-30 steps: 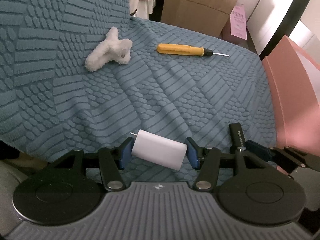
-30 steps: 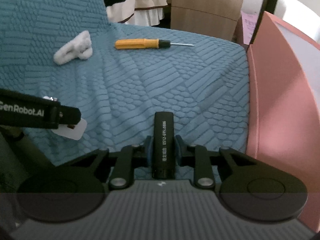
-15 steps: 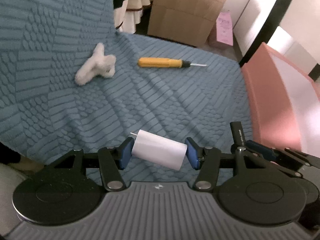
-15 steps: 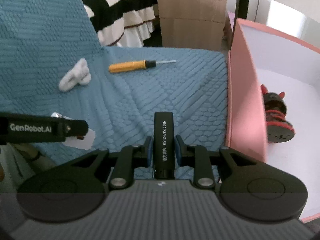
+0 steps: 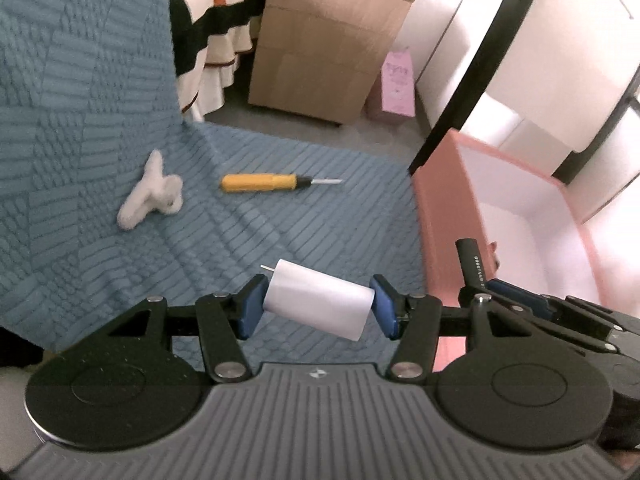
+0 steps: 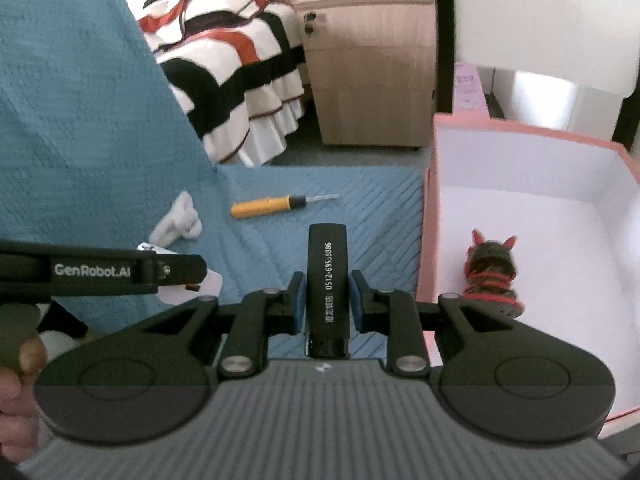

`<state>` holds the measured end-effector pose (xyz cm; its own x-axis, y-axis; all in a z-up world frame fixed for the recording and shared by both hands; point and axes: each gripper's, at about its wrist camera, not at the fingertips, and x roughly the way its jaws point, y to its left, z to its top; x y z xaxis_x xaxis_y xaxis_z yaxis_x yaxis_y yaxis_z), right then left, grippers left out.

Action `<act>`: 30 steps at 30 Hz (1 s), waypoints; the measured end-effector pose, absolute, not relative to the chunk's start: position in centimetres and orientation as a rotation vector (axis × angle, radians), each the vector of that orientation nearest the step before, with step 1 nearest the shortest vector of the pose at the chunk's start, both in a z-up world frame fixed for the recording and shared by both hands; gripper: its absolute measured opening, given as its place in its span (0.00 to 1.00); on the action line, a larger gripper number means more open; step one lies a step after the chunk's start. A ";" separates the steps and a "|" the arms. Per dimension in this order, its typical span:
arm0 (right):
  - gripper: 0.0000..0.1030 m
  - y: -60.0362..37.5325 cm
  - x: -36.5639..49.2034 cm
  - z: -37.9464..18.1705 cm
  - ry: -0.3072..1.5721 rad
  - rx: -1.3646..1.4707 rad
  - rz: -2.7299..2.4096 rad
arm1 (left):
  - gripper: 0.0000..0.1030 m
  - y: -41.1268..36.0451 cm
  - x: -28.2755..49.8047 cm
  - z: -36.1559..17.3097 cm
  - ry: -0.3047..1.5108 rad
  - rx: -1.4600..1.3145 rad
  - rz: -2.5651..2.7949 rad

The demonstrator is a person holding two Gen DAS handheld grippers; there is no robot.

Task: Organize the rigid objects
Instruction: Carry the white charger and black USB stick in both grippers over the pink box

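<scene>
My left gripper (image 5: 318, 304) is shut on a white charger plug (image 5: 318, 305) and holds it above the blue textured cover (image 5: 280, 224). My right gripper (image 6: 326, 300) is shut on a black lighter (image 6: 327, 280) with white print, raised near the left wall of the pink box (image 6: 426, 240). The lighter (image 5: 472, 264) and the box (image 5: 444, 216) also show at the right of the left wrist view. A yellow-handled screwdriver (image 5: 264, 182) and a white fluffy hair clip (image 5: 150, 196) lie on the cover. They show in the right wrist view as screwdriver (image 6: 266, 206) and clip (image 6: 176, 224).
A dark figurine with red trim (image 6: 492, 276) stands inside the pink box on its white floor. A wooden cabinet (image 6: 368, 68) and a striped bed (image 6: 224, 68) lie beyond the cover. A black pole (image 5: 472, 64) rises behind the box.
Both grippers have risen with their objects held. The view now looks down into the pink box, and the figurine inside has come into sight.
</scene>
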<state>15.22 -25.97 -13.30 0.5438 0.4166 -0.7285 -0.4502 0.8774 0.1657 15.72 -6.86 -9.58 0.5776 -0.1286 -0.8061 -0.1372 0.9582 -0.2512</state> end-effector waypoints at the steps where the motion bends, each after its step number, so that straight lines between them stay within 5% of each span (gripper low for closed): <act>1: 0.25 -26.3 15.3 -12.8 0.841 -0.042 0.512 | 0.60 -7.1 15.8 -9.0 0.950 -0.301 -0.001; 18: 0.25 -32.0 17.2 -6.5 0.688 -0.052 0.440 | 0.60 -15.9 19.0 -2.3 0.870 -0.238 -0.154; 30: 0.25 -39.7 17.4 -7.0 0.688 -0.018 0.347 | 0.60 -24.0 20.3 -1.7 0.867 -0.225 -0.224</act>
